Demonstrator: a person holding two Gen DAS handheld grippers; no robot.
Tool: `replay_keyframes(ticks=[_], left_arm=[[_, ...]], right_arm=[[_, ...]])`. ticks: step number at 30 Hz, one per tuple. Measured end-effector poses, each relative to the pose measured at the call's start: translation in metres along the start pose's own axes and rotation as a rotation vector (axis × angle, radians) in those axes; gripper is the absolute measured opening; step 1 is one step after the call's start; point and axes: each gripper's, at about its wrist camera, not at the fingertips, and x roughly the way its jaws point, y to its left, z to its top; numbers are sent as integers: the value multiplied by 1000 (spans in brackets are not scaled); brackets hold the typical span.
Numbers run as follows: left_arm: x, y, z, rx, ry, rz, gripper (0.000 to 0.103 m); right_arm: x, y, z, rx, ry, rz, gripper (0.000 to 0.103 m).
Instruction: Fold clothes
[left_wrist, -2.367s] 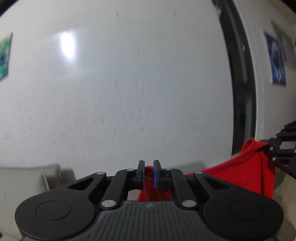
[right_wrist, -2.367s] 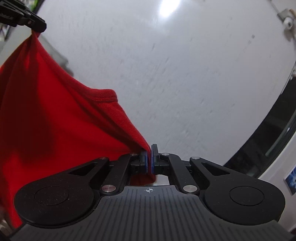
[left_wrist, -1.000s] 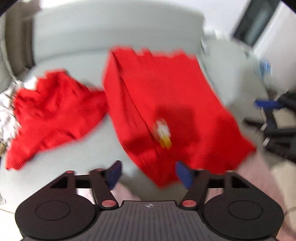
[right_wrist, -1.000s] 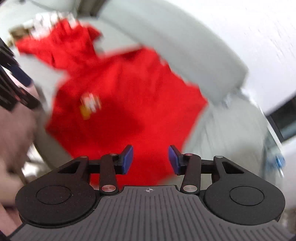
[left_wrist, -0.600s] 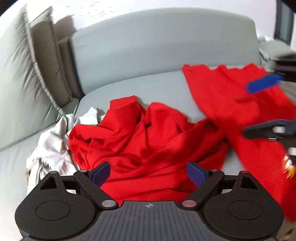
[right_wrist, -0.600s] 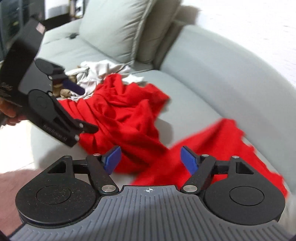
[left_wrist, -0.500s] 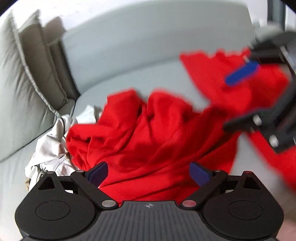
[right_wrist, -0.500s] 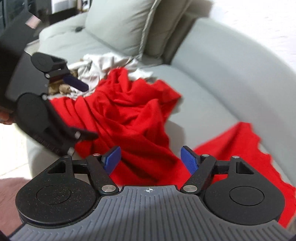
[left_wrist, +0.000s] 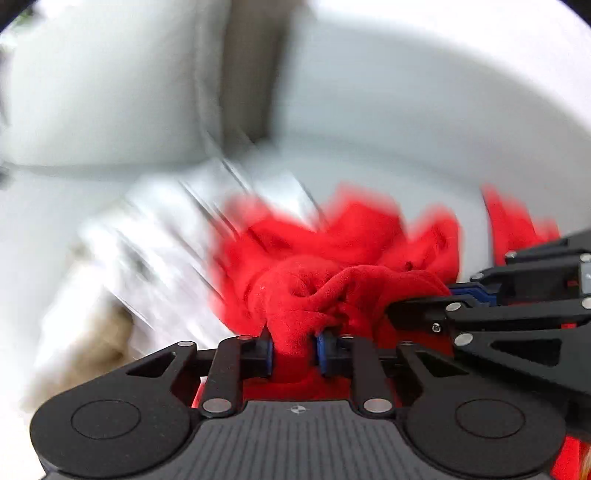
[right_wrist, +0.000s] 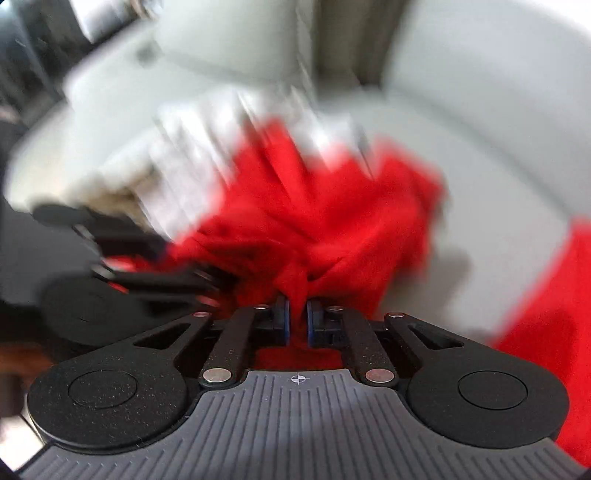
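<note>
A crumpled red garment (left_wrist: 354, 251) (right_wrist: 332, 221) lies in a heap on the grey sofa seat (left_wrist: 406, 162). My left gripper (left_wrist: 293, 347) is closing its jaws, and a thick bunch of that red cloth is squeezed between the blue pads. Close on its right, my right gripper (right_wrist: 298, 321) (left_wrist: 467, 291) is shut on another fold of the same heap. In the right wrist view the left gripper (right_wrist: 207, 280) shows as a dark blur at the left. Both views are smeared by motion.
A second red garment (right_wrist: 554, 295) (left_wrist: 517, 221) lies spread on the seat to the right. White and tan clothes (left_wrist: 147, 258) (right_wrist: 207, 147) are piled to the left of the heap. A grey cushion (left_wrist: 92, 92) and the sofa backrest (left_wrist: 443, 103) stand behind.
Both grippers dropped onto the crumpled red heap and went from wide open to clamped on its cloth. The spread red garment they let go of earlier now lies off to the right.
</note>
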Motion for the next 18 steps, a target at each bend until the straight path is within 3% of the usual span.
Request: replay_keyframes(ticks=[3, 4, 5, 7, 8, 11, 13, 18], left_arm=[[-67, 48, 63, -42, -202, 177, 22], [-76, 55, 73, -33, -210, 228, 30], [-84, 64, 85, -14, -194, 298, 50], [-91, 75, 94, 10, -143, 389, 74], [-93, 76, 91, 22, -118, 407, 75], [-104, 61, 64, 81, -88, 350, 79], [-113, 43, 46, 85, -51, 269, 80], [-137, -36, -17, 167, 79, -23, 81]], right_arm=[[-32, 29, 66, -13, -180, 103, 7], [-42, 43, 91, -23, -238, 133, 9], [-43, 54, 107, -34, -244, 132, 13], [-41, 71, 127, -48, -211, 83, 46], [-42, 72, 127, -45, -198, 49, 50], [-65, 56, 104, -12, -183, -20, 53], [-101, 25, 67, 28, -166, -66, 54], [-192, -36, -40, 140, -117, -205, 54]])
